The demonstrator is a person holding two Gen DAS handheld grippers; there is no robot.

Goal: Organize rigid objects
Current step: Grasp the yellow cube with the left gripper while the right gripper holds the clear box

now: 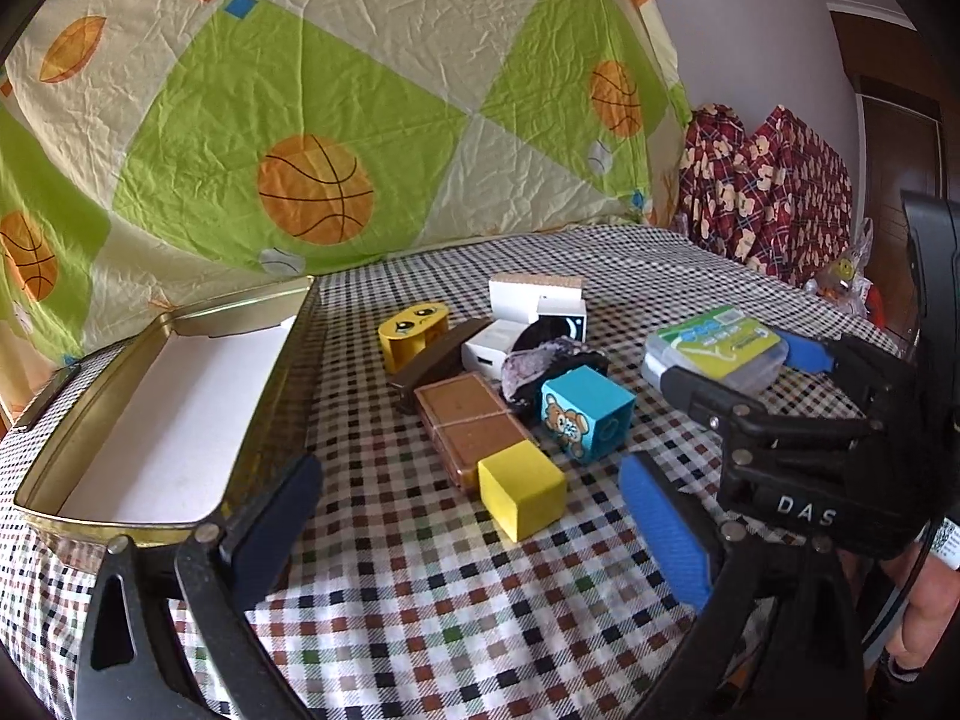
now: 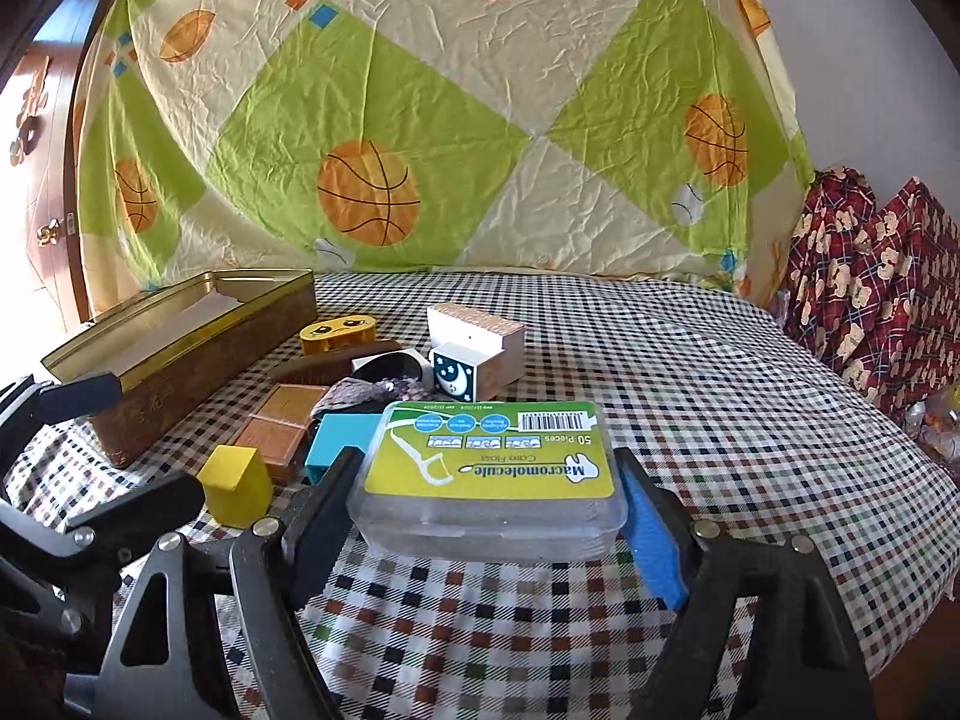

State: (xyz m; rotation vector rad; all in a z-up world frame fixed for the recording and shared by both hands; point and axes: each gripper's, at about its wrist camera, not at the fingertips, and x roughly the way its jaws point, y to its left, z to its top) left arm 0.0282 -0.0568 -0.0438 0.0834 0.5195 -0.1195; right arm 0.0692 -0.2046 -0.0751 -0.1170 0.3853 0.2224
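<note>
Two claws: the right gripper [image 2: 486, 516] grasps the dental floss box [image 2: 489, 474]; the left gripper [image 1: 474, 516] is released, the yellow block [image 1: 522, 489] between its fingers.

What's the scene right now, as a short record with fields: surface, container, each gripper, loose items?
surface: checked cloth
container: open tin, at left, white lining, nothing visible inside
right gripper: jaws around the floss box
left gripper: jaws open, holding nothing, behind the yellow cube
loose items: blue bear block, brown palette, yellow face piece, moon cube
</note>
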